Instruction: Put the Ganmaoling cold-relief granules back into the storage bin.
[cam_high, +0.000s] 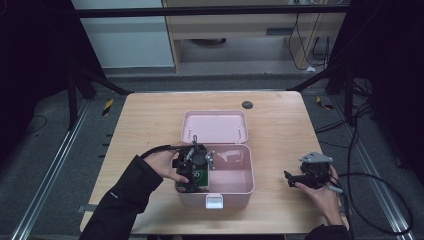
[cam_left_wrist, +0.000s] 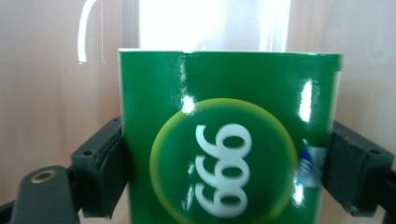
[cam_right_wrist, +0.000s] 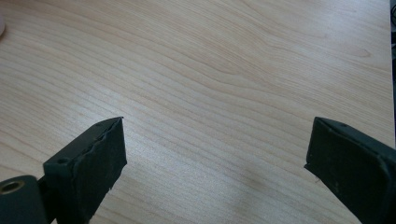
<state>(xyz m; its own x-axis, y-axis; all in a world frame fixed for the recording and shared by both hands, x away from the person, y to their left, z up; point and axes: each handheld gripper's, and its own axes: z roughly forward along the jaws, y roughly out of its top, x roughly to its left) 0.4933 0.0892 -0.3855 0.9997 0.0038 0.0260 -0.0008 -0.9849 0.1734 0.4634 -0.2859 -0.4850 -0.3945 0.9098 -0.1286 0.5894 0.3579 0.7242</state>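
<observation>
A pink box (cam_high: 247, 172) stands open in the middle of the wooden table, its lid (cam_high: 214, 125) tipped back. My left gripper (cam_high: 196, 172) reaches down into the box's left end, shut on a green carton (cam_high: 201, 175). In the left gripper view the green carton (cam_left_wrist: 229, 140), printed with white digits in a yellow-ringed circle, sits squeezed between both pads (cam_left_wrist: 105, 172), with the box's pink wall behind it. My right gripper (cam_high: 291, 178) rests low over the table to the right of the box. The right gripper (cam_right_wrist: 215, 163) is open with bare wood between its jaws.
A small dark round disc (cam_high: 247, 104) lies near the table's far edge. Dark items (cam_high: 227, 156) lie at the back of the box interior. Cables (cam_high: 370, 190) trail off the table's right side. Bare tabletop (cam_high: 150, 125) stretches left of the box.
</observation>
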